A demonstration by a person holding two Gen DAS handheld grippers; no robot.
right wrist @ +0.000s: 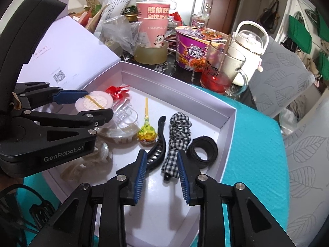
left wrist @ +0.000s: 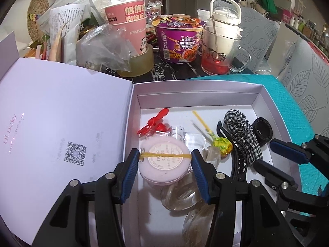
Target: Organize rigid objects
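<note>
The left black gripper with blue ribbed pads [left wrist: 164, 162] tilts steeply downward, its jaws pressed on a round pink tub [left wrist: 163, 164]. The right black, blue-padded gripper [right wrist: 162, 170] tilts down likewise, jaws parted, gripping nothing.

I see a cluttered room in soft daylight. A dark marbled tabletop [left wrist: 191, 70] sits partly under a teal textured cloth [right wrist: 257, 144]. Behind it stand grey chairs [right wrist: 287, 65] with a leaf pattern. A brown door [right wrist: 223, 2] is shut at the back, beside a white wall [right wrist: 287, 10] hung with green bags [right wrist: 298, 33] and other bags. On the table's far side are stacked pink cups [left wrist: 129, 26], a purple noodle bowl [left wrist: 178, 41], a glass mug [left wrist: 220, 51], a white kettle [right wrist: 250, 41], a tape roll [left wrist: 137, 63] and loose papers [left wrist: 65, 24].
</note>
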